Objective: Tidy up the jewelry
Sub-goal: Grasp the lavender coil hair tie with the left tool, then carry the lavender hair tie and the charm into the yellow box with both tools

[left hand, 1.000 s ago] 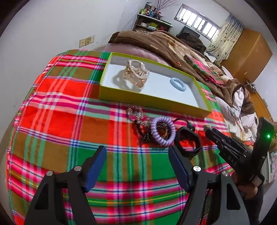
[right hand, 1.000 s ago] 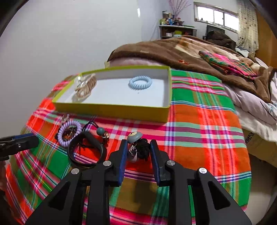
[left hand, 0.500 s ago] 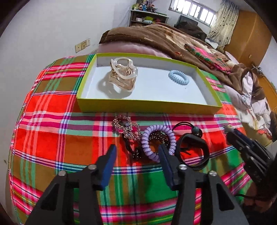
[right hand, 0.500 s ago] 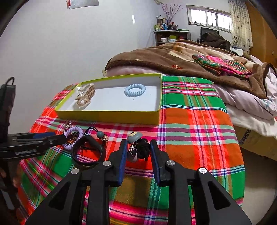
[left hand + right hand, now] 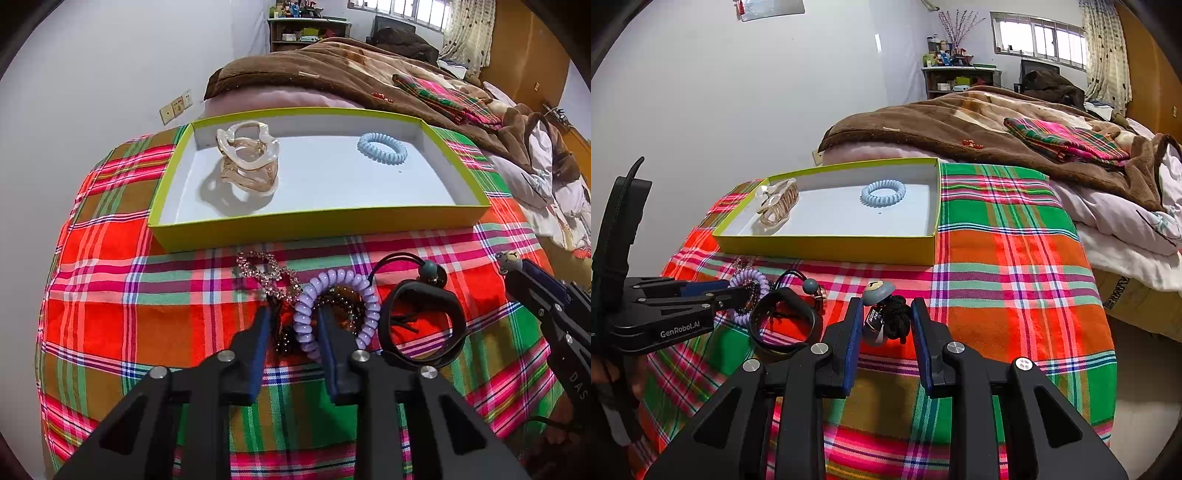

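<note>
The left tongs (image 5: 733, 293), marked "GenRobot.AI", have just been closing on the lilac coil hair tie (image 5: 338, 306); the right tongs (image 5: 884, 325) grip a black knotted charm (image 5: 897, 319).

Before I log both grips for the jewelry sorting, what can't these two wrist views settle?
- Left wrist view: the dark beaded piece lies under the lilac spiral hair tie, mostly hidden by it and the left gripper.
- Same view: the gripper's jaws have just been closing around the tie's near side; pad contact is unclear.
- Right wrist view: the print on the small tag between the right gripper pads is too small.

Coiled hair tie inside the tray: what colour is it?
Pale blue coiled hair tie, clearest in the left wrist view.
</note>
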